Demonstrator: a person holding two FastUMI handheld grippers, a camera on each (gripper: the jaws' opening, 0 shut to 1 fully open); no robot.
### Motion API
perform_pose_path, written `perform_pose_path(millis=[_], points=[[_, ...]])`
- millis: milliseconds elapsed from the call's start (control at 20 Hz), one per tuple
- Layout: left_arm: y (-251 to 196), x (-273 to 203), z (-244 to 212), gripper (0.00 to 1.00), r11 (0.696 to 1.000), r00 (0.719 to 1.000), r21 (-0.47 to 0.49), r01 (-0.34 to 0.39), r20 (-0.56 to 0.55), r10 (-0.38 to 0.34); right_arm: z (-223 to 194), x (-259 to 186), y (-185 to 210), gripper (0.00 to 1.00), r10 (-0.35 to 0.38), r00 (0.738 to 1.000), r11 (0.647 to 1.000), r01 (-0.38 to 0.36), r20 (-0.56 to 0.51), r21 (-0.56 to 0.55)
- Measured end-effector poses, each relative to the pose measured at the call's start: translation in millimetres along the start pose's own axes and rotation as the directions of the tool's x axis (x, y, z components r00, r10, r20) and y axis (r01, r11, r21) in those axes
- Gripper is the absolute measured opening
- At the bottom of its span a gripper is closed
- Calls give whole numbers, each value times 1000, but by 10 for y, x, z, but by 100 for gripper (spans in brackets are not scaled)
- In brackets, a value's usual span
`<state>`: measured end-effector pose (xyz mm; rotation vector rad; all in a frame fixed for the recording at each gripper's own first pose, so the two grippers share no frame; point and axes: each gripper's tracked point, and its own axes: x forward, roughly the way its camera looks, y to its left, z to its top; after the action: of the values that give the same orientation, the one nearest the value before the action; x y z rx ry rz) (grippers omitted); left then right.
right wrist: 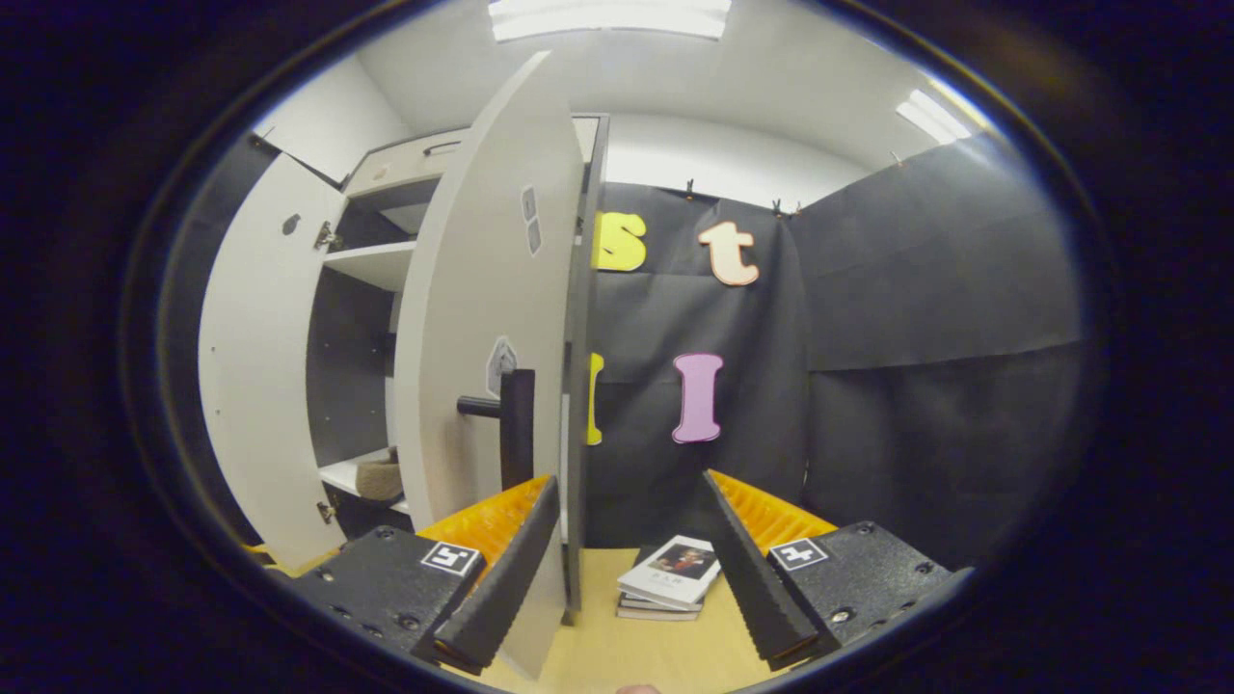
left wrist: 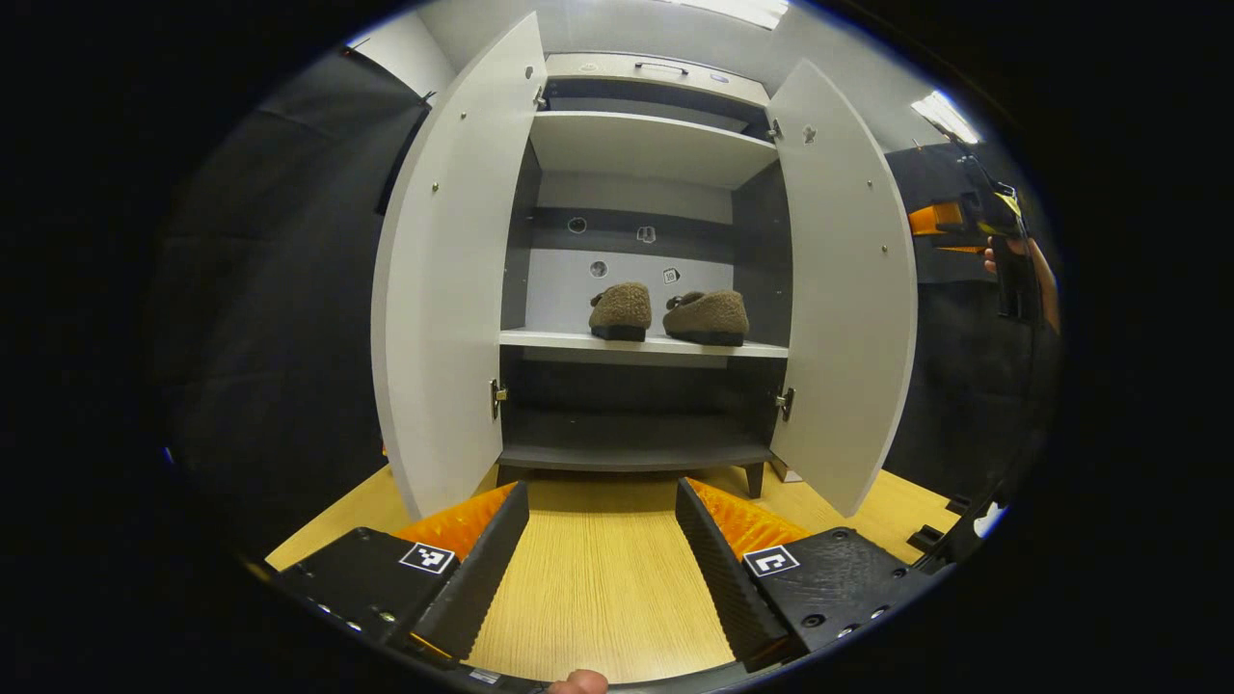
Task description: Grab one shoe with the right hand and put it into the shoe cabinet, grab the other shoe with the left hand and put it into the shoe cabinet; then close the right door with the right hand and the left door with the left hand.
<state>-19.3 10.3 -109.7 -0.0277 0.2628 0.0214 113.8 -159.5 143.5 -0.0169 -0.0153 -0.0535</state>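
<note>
Two brown fuzzy shoes, one on the left (left wrist: 621, 310) and one on the right (left wrist: 708, 316), stand side by side on the middle shelf (left wrist: 540, 339) of the white shoe cabinet. Its left door (left wrist: 443, 289) and right door (left wrist: 848, 289) both stand wide. My left gripper (left wrist: 603, 492) is open and empty, low in front of the cabinet and well back from it. My right gripper (right wrist: 630, 479) is open beside the right door (right wrist: 482, 318); the door's free edge runs between its fingers, close to the left one. The door's black handle (right wrist: 517, 424) is just ahead. One shoe (right wrist: 378, 477) peeks out past the door.
A hand holds the right gripper (left wrist: 1007, 241) off to the right of the cabinet. A small stack of books (right wrist: 670, 578) lies on the wooden floor (left wrist: 598, 578) by the black cloth wall. The cabinet's upper shelf (left wrist: 641, 145) and bottom shelf (left wrist: 627, 439) are bare.
</note>
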Motion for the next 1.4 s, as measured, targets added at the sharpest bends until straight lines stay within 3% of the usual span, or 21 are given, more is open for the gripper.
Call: perform_pose_path(millis=[600,650,800,950,1050,1400], points=[[146,-25,26,93,999,999,22,-37,15,37,-46,280,951,95,182,982,979,-185,39,81],[181,-23,28,93,999,999,22,-45,15,44,-61,335,1068,90,203,978,974,-206,40,94],[281,-54,27,93,997,997,17,-71,16,71,-128,559,1401,95,251,967,962,-253,32,100],[395,-88,41,93,995,995,9,-101,19,101,-123,674,1524,92,263,965,961,-264,23,79],[454,-111,56,93,993,993,4,-114,23,114,-71,638,1472,96,248,968,966,-250,36,62],[413,-115,143,93,995,995,4,-98,33,98,-52,127,1288,97,178,979,981,-184,96,54]])
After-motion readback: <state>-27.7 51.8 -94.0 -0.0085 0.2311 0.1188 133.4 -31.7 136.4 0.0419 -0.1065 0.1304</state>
